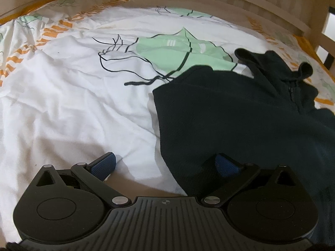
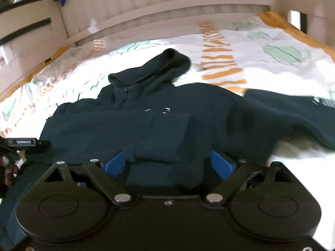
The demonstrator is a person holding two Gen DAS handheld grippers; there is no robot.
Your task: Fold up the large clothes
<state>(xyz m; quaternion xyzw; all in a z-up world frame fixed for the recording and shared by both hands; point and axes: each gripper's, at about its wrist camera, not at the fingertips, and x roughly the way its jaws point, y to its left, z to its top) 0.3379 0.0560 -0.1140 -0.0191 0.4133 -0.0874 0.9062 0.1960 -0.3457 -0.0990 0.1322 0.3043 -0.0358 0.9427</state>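
Note:
A dark navy zip hoodie (image 2: pixel 209 108) lies face up on the bed, hood (image 2: pixel 163 64) toward the headboard. One sleeve is folded across the chest, and its cuff (image 2: pixel 157 144) lies between the wide-apart blue pads of my right gripper (image 2: pixel 168 164), which is open and does not press on it. The other sleeve (image 2: pixel 293 113) stretches out to the right. In the left wrist view the hoodie (image 1: pixel 230 115) fills the right side. My left gripper (image 1: pixel 165 165) stands open over its hem edge, with the right finger (image 1: pixel 227 165) above the cloth and the left finger (image 1: pixel 104 165) above the duvet.
The bed carries a rumpled white duvet (image 1: pixel 73 104) with green and orange prints. A pale wooden slatted headboard (image 2: pixel 167 6) closes off the far end, with side rails (image 1: pixel 326 41) at the right. A black part of the other gripper (image 2: pixel 23 142) shows at the left edge.

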